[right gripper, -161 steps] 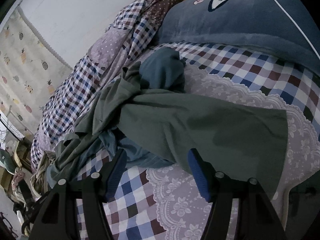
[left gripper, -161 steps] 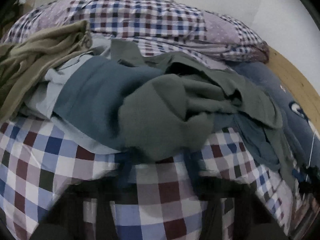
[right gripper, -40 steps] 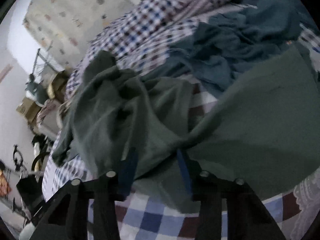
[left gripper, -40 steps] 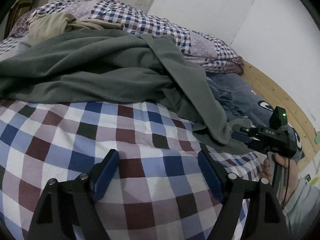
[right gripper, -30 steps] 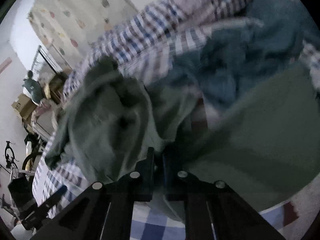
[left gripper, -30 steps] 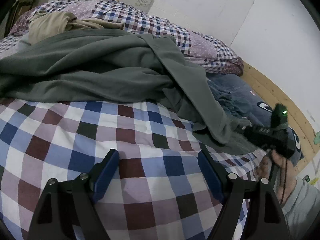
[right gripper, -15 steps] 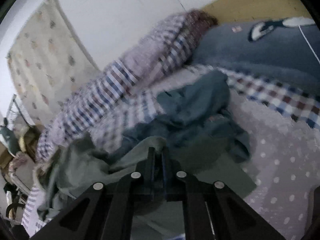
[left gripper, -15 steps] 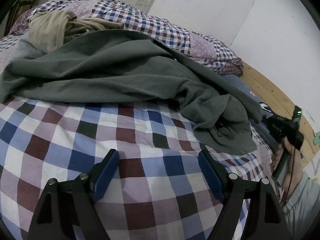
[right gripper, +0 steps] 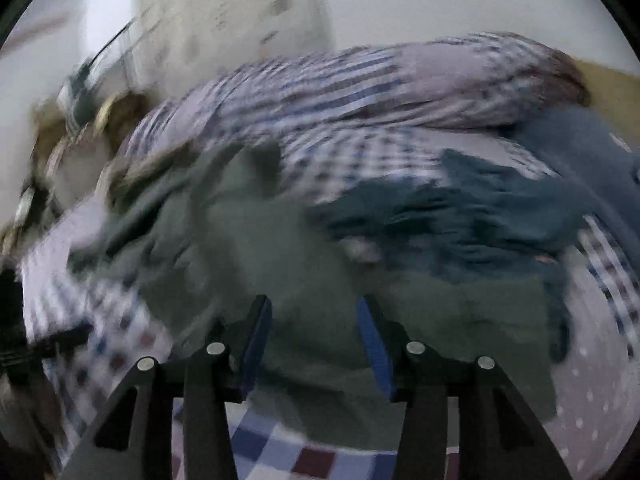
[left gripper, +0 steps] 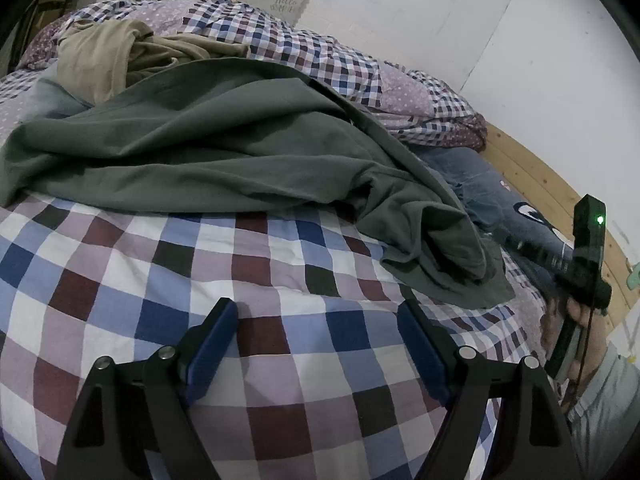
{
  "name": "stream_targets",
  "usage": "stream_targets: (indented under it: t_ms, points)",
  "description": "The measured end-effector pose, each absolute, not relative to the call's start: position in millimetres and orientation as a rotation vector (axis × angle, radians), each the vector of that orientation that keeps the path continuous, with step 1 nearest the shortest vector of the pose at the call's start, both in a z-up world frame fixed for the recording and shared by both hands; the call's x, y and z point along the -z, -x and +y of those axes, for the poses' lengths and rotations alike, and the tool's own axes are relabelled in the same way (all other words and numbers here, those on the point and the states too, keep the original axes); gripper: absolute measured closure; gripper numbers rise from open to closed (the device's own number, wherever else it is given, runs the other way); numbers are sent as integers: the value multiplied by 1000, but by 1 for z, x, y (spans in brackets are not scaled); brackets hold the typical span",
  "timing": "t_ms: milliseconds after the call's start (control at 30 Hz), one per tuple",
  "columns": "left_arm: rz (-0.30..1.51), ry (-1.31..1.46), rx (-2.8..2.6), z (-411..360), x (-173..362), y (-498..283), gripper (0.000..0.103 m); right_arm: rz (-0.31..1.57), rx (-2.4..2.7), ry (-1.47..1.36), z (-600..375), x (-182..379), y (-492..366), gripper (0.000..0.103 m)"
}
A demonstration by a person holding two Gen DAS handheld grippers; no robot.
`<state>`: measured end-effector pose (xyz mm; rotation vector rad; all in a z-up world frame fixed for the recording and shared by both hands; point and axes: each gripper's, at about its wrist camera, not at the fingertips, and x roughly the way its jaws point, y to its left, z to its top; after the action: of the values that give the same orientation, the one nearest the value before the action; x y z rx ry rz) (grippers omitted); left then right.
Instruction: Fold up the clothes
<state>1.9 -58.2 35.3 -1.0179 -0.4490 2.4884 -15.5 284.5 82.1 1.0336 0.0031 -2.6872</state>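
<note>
1. Both claws gape wide, empty: left gripper (left gripper: 316, 344) over the checked quilt (left gripper: 168, 280), right gripper (right gripper: 314, 340) having just let go.
2. Released, the green garment (left gripper: 224, 148) sprawls rumpled across that quilt, unfolded.
3. Flattening looks due next.

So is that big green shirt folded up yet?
Not yet. The green garment lies rumpled and spread across the checked bedcover, one end bunched in creases, with no neat fold anywhere.
</note>
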Motion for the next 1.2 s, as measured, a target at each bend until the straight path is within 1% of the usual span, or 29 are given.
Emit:
stream_targets:
  t_ms: [33,133,233,267,300,333,367,400,467,600,700,800,867,1033,1200]
  points:
    - [-448,1018,-2489,-58,-35,-2,18,78,2645,-1041,272,-80,15,56]
    - [-448,1018,-2488,-58,-35,-2,18,176,2626,-1065,261,-74,15,56]
    - [-449,1018,-2487,-59,-35,-2,18,196,2629,-1086,261,-67,14,56]
    - [-450,1017,-2486,-59,-35,-2,18,201,2635,-1090,262,-66,13,60]
    - [-451,1018,-2485,-59,-35,-2,18,206,2649,-1097,263,-66,12,75]
    - [-451,1018,-2484,-59,-35,-2,18,210,2664,-1105,264,-66,12,84]
    - [-451,1018,-2484,-59,-35,-2,18,197,2682,-1103,267,-67,15,95]
    - [-450,1019,-2484,-59,-35,-2,18,153,2722,-1080,274,-71,15,97]
    - [-452,1018,-2482,-60,-35,-1,18,24,2798,-1015,290,-85,18,98]
    - [-454,1015,-2480,-60,-35,-1,18,-449,2992,-820,357,-114,5,99]
    - [-452,1015,-2480,-59,-35,-1,18,-732,3037,-803,399,-109,-2,99]
    - [-448,1014,-2481,-59,-36,0,18,-909,3021,-851,419,-94,-3,99]
    - [-439,1014,-2484,-58,-36,0,18,-930,3016,-870,420,-91,-2,99]
    - [-389,990,-2462,-50,-42,-2,18,-838,3063,-858,411,-97,0,98]
    - [-261,919,-2409,-25,-55,-15,18,-877,3067,-883,416,-91,1,97]
